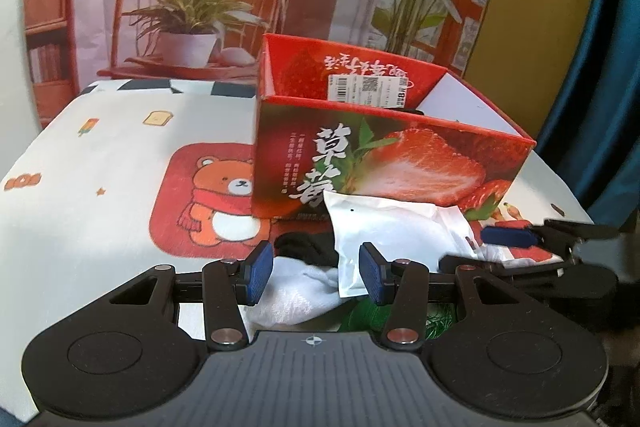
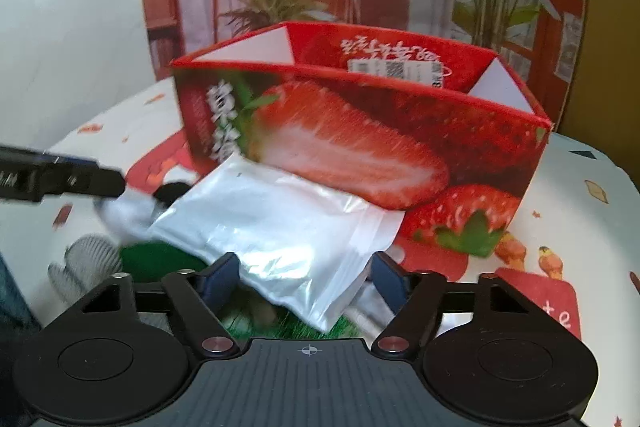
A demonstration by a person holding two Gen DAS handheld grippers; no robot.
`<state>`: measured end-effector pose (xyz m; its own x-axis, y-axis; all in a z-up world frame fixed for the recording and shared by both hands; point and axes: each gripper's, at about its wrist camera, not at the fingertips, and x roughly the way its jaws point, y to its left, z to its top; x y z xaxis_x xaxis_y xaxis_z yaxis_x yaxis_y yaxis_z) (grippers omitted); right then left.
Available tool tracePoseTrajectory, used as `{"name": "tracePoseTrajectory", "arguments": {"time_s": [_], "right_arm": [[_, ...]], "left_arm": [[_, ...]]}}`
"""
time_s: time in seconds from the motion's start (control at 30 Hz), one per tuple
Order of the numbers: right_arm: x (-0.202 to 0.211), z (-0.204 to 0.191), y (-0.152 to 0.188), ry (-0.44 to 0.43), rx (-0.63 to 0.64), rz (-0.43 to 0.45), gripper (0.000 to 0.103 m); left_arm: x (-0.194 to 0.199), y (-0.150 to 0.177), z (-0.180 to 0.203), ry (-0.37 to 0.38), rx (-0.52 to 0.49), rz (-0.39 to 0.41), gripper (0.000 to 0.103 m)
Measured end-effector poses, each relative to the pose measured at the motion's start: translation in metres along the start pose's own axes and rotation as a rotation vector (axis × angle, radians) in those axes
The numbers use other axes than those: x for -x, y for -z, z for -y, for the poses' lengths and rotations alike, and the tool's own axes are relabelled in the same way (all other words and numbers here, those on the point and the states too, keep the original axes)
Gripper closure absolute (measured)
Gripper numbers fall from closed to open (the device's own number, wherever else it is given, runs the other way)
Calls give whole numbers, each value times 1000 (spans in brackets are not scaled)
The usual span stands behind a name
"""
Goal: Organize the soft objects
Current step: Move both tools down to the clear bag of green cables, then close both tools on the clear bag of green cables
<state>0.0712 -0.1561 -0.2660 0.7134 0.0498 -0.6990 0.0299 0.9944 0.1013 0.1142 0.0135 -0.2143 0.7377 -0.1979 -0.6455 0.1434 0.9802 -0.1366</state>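
A white plastic pouch (image 2: 272, 227) leans against the front of an open red strawberry box (image 2: 360, 131). My right gripper (image 2: 306, 281) is shut on the pouch's near corner, one blue pad on each side. In the left wrist view the pouch (image 1: 396, 231) stands in front of the box (image 1: 396, 163). My left gripper (image 1: 316, 275) is shut on a bunched white cloth (image 1: 296, 291), and the pouch's lower left corner reaches in by its right pad. A black soft item (image 1: 304, 247) lies just beyond the cloth. Something green (image 1: 368, 315) lies under the pouch.
A grey knitted item (image 2: 88, 259) lies at the left of the pile. The table has a white cloth cover (image 1: 100, 147) printed with a bear and small pictures. A printed backdrop with a chair and plants hangs behind the box. A blue curtain (image 1: 600, 67) hangs at the right.
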Motion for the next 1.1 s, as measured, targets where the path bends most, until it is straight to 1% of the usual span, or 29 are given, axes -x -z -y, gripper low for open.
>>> {"name": "tracePoseTrajectory", "arguments": {"time_s": [0.1,0.17,0.2,0.23,0.3,0.4,0.57,0.67,0.8,0.9,0.97,1.0,1.1], "right_arm": [[-5,9,-7,3,-34,-2,40],[-3,9,-7,-6,-27,-1,40],[-3,6,-6,-2,-10,-3,37],[-3,2,-3,7,13,-9,31],[-2,-7,4,28,58,-14,23],[-4,-13,11,21,80,-31,20],[-13,-14,16,57,102,-55,19],[-14,-9,14,85,91,-43,21],[-6,3,6,82,34,7,30],[-1,10,-2,72,7,43,39],[-2,15,-7,51,-14,45,40],[-3,17,-9,44,-20,43,40],[-6,19,-12,37,-22,44,42]], "left_arm": [[-2,-1,0,5,-4,1,53],[-3,0,-2,4,3,-5,53],[-4,0,-3,0,9,-9,53],[-6,1,-4,-2,15,-12,53],[-6,2,-6,-5,28,-16,53],[-7,4,-8,-8,34,-16,52],[-7,7,-7,-15,32,-12,52],[-6,7,-7,-16,28,-9,52],[-5,5,-9,-9,28,3,52],[-7,2,-7,10,15,-1,52],[-10,-4,-3,41,-13,-11,51],[-12,-8,1,52,-45,-12,51],[-21,-17,12,50,-141,-11,50]]}}
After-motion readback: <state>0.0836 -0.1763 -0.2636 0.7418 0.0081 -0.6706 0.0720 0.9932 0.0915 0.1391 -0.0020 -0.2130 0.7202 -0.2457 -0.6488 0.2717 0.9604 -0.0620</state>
